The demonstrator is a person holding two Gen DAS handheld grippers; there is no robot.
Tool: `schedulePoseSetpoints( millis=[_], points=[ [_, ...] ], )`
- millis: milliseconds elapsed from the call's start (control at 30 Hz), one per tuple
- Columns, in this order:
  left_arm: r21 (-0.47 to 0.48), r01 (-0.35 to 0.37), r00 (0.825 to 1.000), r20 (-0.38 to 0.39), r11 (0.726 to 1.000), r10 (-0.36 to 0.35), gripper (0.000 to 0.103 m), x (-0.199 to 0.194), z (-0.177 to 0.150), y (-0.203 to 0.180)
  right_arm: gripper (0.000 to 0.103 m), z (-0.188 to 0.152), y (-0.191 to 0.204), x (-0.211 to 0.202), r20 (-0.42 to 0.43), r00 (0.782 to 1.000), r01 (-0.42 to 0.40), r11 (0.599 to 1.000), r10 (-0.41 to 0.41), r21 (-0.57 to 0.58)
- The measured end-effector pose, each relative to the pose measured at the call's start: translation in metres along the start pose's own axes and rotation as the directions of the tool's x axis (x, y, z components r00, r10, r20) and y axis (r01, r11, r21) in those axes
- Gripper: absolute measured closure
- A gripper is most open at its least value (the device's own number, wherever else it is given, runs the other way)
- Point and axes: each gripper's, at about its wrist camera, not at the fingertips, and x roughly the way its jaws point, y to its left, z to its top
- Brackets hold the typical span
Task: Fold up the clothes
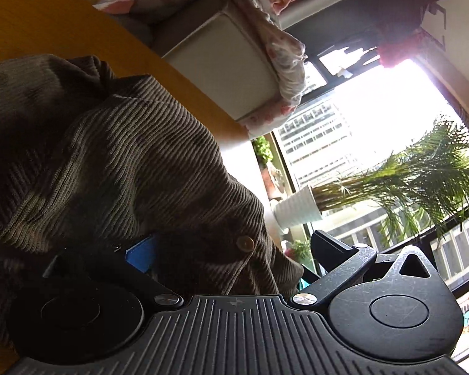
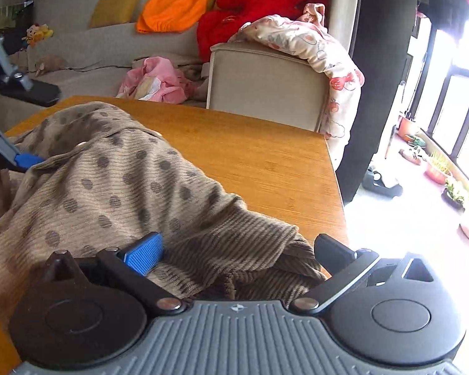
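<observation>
A brown ribbed knit cardigan with darker dots (image 2: 115, 181) lies bunched on the wooden table (image 2: 265, 156). In the right wrist view my right gripper (image 2: 237, 250) is open, its jaws spread wide around a ribbed edge of the cardigan that lies between them. My left gripper (image 2: 18, 156) shows at the left edge against the cardigan's far side. In the left wrist view the left gripper (image 1: 234, 250) is open too, with the cardigan (image 1: 109, 156) and a wooden button (image 1: 245, 243) between its fingers, the view tilted.
A beige sofa arm (image 2: 265, 84) draped with a floral blanket (image 2: 328, 56) stands just behind the table. Pink clothes (image 2: 159, 81), orange and red cushions lie on the sofa. A potted palm (image 1: 406, 175) and shoes (image 2: 381, 181) sit by the bright window on the right.
</observation>
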Motion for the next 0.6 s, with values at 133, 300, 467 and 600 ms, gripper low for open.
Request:
schedulePoseSetpoints(
  millis=[133,300,467,600],
  points=[
    [0.027,-0.042,0.999,0.023,0.999,0.042,0.0,0.001,0.017,0.002,0.0,-0.004,0.025,-0.023,0.029,0.99,-0.133,0.99,0.135,-0.051],
    [0.006,-0.009,0.993,0.115,1.0,0.009,0.0,-0.04,0.024,0.001,0.0,0.008,0.017,-0.057,0.113,0.932,-0.339,0.938,0.345,-0.066],
    [0.043,0.163,0.979,0.115,0.986,-0.167,0.0,-0.049,0.012,-0.027,0.0,0.03,-0.02,-0.036,0.17,0.959,-0.241,0.968,0.226,0.072],
    [0.032,0.134,0.991,-0.016,0.99,-0.133,0.0,-0.012,-0.008,-0.035,0.0,0.035,-0.029,-0.001,0.108,0.987,-0.133,0.985,0.122,0.106]
  ],
)
